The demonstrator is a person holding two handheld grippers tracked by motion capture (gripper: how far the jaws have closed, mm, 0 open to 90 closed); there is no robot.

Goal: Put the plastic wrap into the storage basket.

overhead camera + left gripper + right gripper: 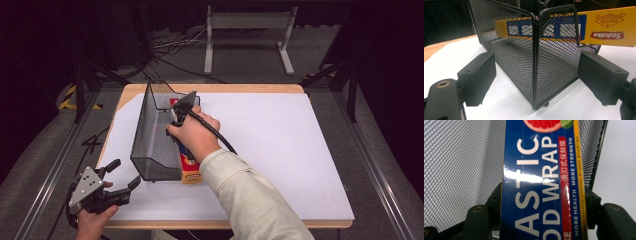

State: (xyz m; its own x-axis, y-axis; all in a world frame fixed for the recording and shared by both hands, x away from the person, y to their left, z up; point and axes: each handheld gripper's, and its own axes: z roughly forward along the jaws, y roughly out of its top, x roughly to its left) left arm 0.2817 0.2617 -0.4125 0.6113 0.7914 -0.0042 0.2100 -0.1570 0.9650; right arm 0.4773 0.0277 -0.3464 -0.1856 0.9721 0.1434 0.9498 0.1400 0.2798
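From above, the right gripper [179, 116] pinches a wrap box [190, 172] lying in the mesh basket [150, 145] on the white mat [280, 150]; the left gripper [117, 181] is spread near the basket's corner.

Left gripper view: jaws wide (basket [524, 62] between them), box [609, 27] jutting out.

Right gripper view: jaws clamp the box [541, 190].

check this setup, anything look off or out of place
One thing: the plastic wrap box, clamped in the right gripper, is longer than the mesh basket and pokes out through its cut-away end. Nothing looks spilled or damaged.
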